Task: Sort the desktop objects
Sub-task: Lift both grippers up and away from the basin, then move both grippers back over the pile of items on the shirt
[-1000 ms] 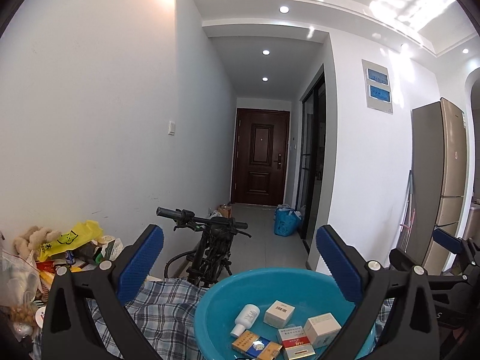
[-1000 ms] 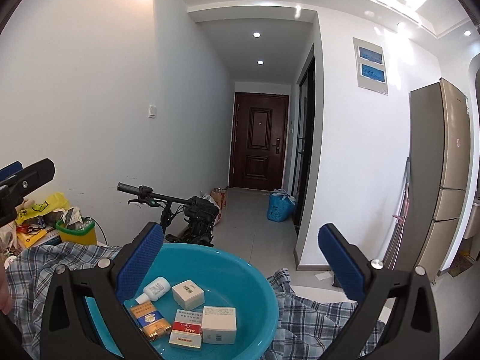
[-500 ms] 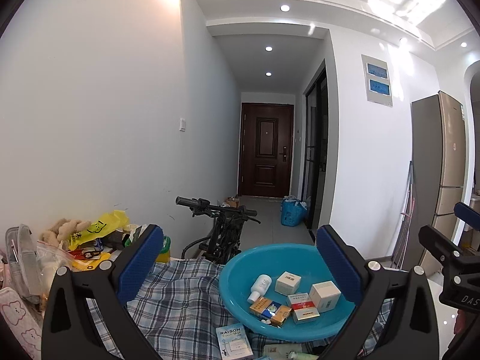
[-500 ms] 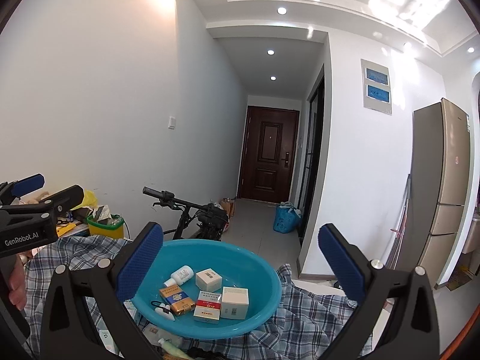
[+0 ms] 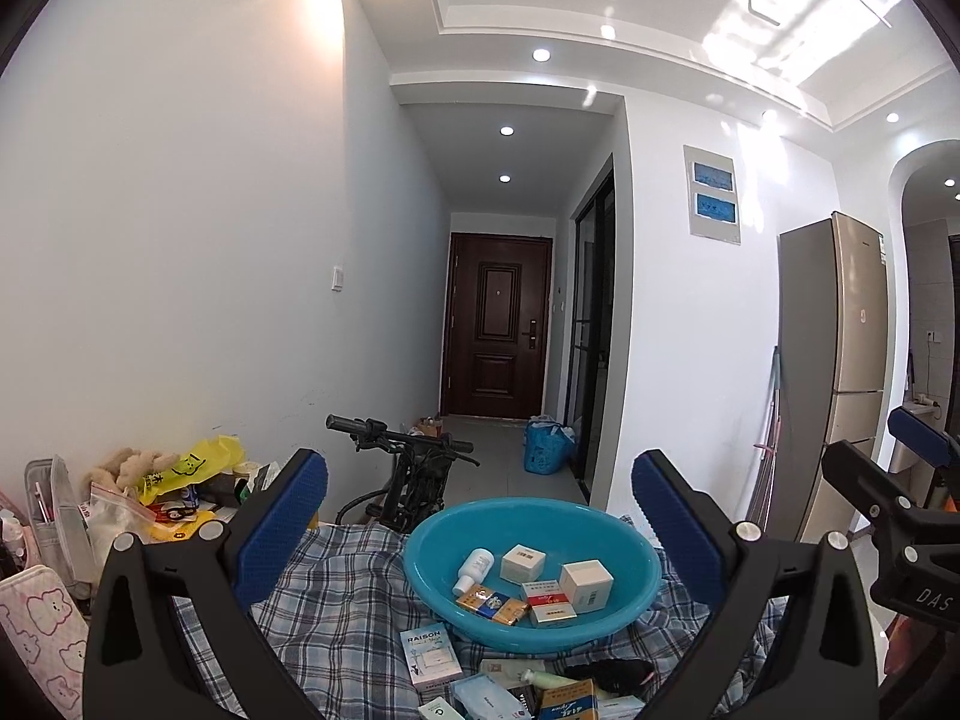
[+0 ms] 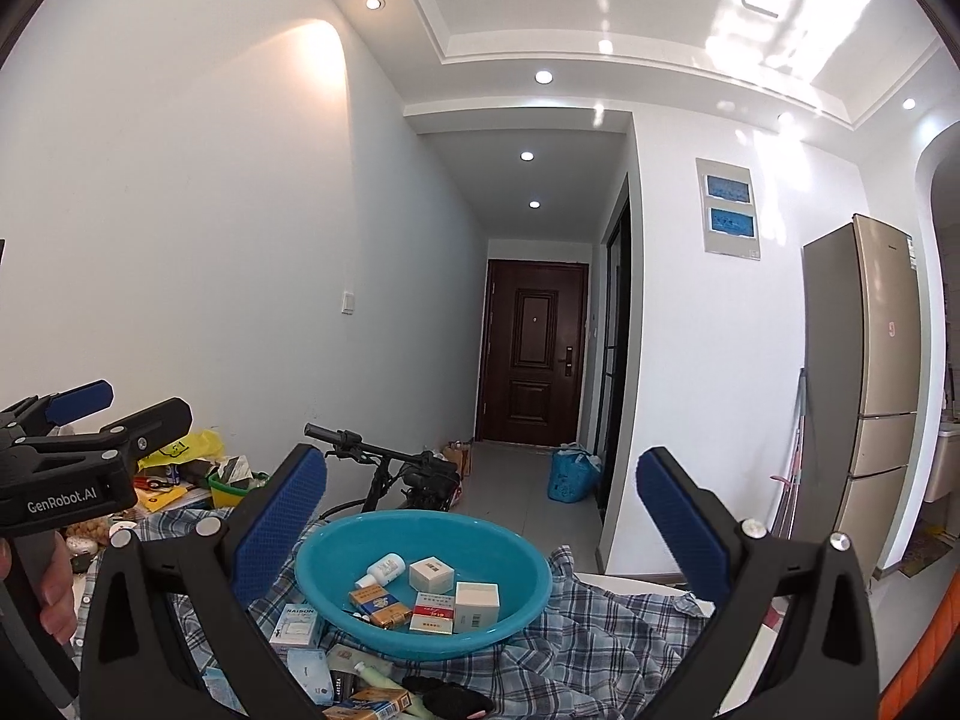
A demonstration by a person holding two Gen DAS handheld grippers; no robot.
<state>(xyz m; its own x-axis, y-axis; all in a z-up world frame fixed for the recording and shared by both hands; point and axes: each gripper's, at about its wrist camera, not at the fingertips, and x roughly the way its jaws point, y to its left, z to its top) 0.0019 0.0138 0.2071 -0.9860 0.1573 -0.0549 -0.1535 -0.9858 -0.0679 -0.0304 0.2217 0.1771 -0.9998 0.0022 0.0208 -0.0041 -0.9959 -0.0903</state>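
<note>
A teal basin [image 5: 624, 594] [image 6: 516, 600] stands on a checked cloth [image 5: 336, 600] [image 6: 600, 642] and holds a small white bottle [image 5: 474, 567], two white boxes [image 5: 585, 582], a red-and-white box [image 6: 433, 612] and an orange pack [image 6: 379, 599]. In front of it lie a pale "RAISON" box [image 5: 429, 657] [image 6: 297, 624] and several more boxes and tubes. My left gripper [image 5: 480, 516] is open above and behind the basin with nothing in it. My right gripper [image 6: 480, 516] is open too, also bare.
A cluttered pile with a yellow bag [image 5: 192, 468], a plush toy and pouches sits at the left. A bicycle [image 5: 414, 480] stands behind the table. A hallway, dark door [image 5: 495, 330] and tall fridge [image 5: 840, 378] lie beyond. A hand [image 6: 57, 594] holds the left gripper.
Both grippers have drawn back and risen: the basin now sits farther off and smaller, and loose boxes in front of it have come into view. Both stay open.
</note>
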